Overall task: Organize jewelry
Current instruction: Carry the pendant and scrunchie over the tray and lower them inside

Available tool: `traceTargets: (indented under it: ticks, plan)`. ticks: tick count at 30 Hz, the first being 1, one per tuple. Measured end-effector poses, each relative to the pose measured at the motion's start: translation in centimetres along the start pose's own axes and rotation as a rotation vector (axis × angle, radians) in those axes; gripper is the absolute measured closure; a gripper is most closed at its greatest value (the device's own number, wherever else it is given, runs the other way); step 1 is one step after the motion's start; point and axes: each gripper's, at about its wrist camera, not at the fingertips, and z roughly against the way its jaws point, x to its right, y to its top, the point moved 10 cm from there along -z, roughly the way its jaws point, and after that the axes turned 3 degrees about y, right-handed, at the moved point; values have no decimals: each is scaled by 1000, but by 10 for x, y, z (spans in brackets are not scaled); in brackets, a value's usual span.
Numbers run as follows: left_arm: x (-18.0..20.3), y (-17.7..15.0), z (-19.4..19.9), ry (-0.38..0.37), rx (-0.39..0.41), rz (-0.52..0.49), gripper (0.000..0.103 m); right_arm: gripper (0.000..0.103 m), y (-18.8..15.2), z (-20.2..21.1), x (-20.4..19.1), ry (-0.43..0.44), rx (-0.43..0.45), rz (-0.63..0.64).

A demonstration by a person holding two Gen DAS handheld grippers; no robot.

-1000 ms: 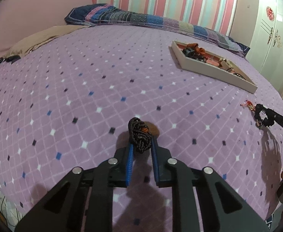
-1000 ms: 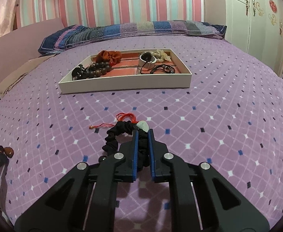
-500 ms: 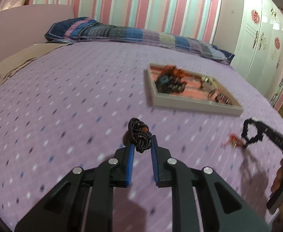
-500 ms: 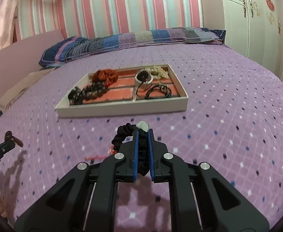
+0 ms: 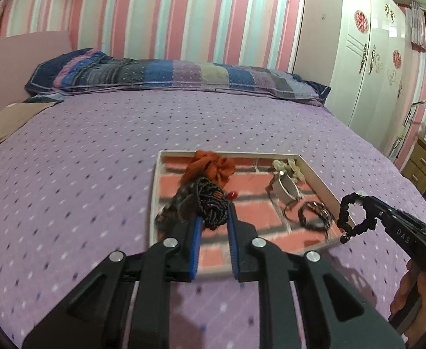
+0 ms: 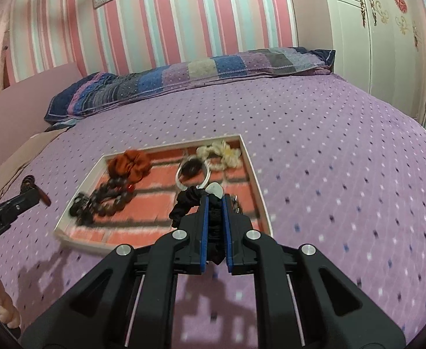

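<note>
On the left, our left gripper (image 5: 213, 218) is clamped on a dark beaded bracelet (image 5: 211, 203), held above the near left part of the white tray (image 5: 314, 171) on the purple bedspread (image 5: 67, 174). On the right, our right gripper (image 6: 213, 203) pinches a black scrunchie (image 6: 188, 202) over the tray's near right part.

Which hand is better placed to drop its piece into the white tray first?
Left, narrowly. The left gripper, shut on the dark beaded bracelet, looks over the white tray; the right gripper hangs near its right rim.
</note>
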Motion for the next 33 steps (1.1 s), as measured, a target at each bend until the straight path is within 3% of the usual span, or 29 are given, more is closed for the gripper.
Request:
traceTargets:
  ticks: [7, 14, 28, 33]
  plan:
    - [8, 10, -69, 31, -66, -32, 86, 93, 15, -53, 17, -36, -45, 9]
    - [-6, -10, -118, 63, -152, -16, 86, 93, -3, -96, 32, -78, -139, 41]
    - [-12, -20, -134, 87, -171, -26, 85, 92, -14, -118, 33, -97, -194, 41]
    - [-11, -21, -133, 84, -176, -26, 81, 86, -16, -121, 34, -95, -207, 40]
